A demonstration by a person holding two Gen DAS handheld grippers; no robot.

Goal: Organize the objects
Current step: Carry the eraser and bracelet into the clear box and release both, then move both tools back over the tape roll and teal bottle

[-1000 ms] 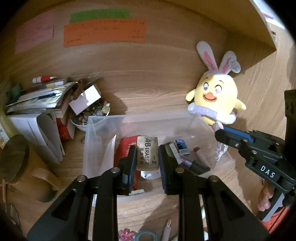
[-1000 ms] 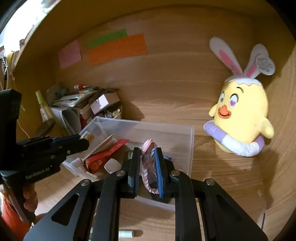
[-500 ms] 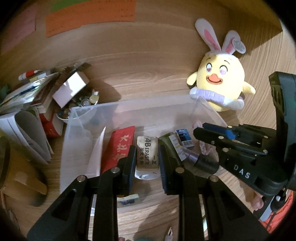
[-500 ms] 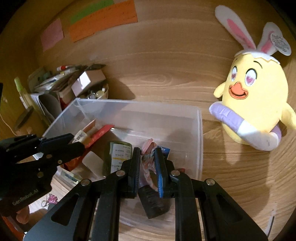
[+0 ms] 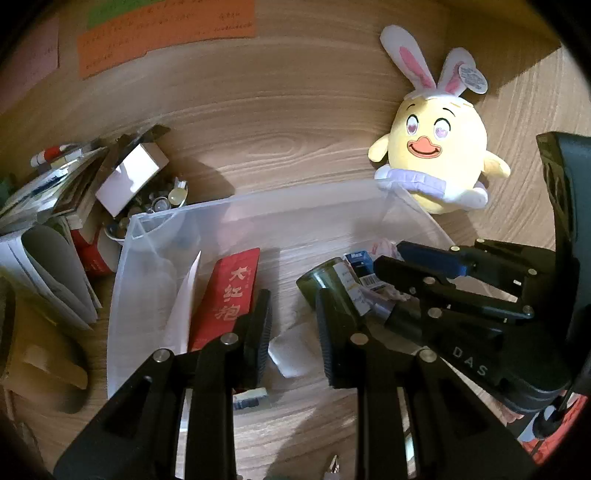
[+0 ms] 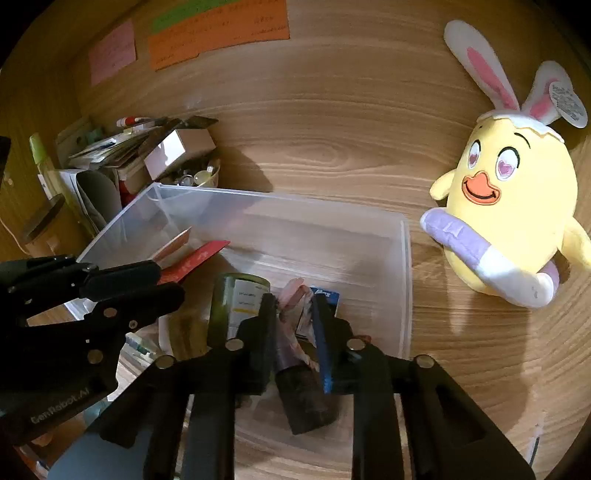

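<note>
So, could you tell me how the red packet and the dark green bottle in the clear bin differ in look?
The red packet is flat and thin; the dark green bottle is a round cylinder. The red packet bears gold characters; the dark green bottle carries a pale paper label. Both are inside the clear bin.

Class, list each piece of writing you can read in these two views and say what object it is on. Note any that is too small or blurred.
"大红袍" on the red packet in the clear bin.
"DAS" on the right gripper.
"GenRobot.AI" on the left gripper.
"Max" on the small blue box.
Too small or blurred: orange note, pink note, jar label, plush toy's tag.
</note>
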